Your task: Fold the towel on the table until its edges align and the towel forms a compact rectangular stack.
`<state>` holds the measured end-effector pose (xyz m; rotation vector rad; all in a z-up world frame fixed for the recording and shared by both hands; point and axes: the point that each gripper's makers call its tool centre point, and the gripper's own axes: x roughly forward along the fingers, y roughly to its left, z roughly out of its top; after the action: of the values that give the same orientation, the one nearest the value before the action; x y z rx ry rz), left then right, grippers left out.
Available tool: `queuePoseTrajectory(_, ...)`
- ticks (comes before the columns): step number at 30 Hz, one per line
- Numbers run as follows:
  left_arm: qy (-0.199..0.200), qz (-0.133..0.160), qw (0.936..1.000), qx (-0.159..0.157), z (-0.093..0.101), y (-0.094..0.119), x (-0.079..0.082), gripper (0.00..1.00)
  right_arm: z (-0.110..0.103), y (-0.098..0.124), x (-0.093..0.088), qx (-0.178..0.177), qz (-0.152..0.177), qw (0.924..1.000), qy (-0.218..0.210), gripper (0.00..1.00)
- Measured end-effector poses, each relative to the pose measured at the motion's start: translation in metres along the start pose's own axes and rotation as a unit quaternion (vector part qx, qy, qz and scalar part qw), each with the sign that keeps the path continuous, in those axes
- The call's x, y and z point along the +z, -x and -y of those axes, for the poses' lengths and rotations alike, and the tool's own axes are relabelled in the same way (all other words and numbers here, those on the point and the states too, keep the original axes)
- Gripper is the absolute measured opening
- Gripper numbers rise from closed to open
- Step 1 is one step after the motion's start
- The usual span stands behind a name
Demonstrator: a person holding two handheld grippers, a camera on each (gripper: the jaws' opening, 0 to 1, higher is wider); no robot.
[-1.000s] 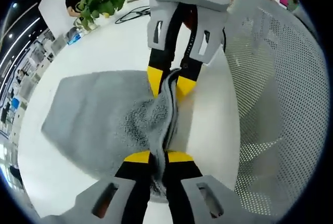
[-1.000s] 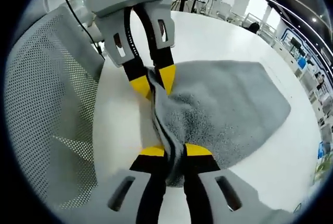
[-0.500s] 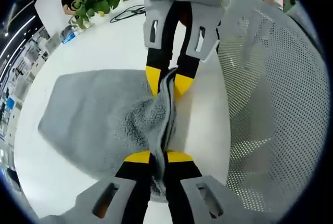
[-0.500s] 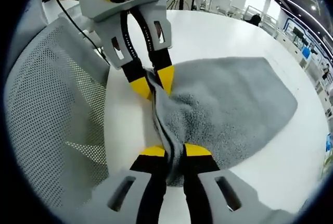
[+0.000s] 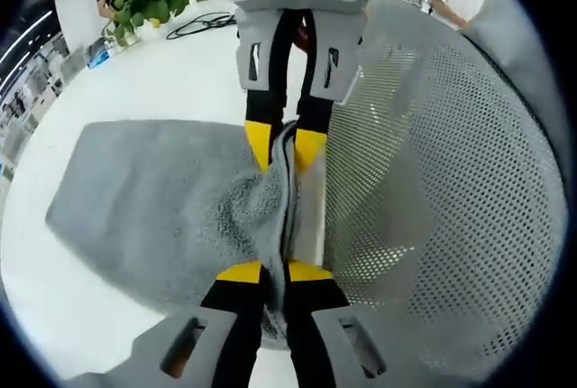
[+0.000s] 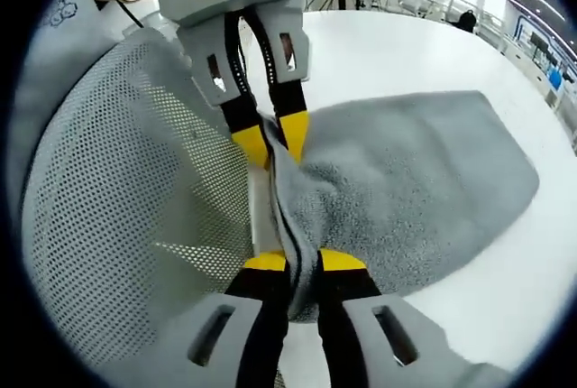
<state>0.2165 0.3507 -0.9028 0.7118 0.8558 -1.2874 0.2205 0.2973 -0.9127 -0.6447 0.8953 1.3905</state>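
Between both grippers' clamped jaws, towel (image 5: 171,198) edge bunched, corners hidden.

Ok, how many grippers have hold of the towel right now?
2. The left gripper pinches the near end of the towel edge in the left gripper view; the right gripper clamps the far end, beside the mesh chair.
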Motion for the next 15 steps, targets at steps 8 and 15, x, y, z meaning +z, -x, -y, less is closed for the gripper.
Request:
queuePoseTrajectory(8, 0.007, 0.015, 0.9999, 0.002, 0.014, 0.017, 0.006, 0.07, -0.02, 0.015, 0.009, 0.008, 0.016, 0.9998, -0.007, 0.08)
queuePoseTrajectory(15, -0.019, 0.027, 0.9992, 0.023, 0.008, 0.05, 0.025, 0.07, -0.019, 0.037, 0.026, 0.001, 0.039, 0.9992, -0.005, 0.08)
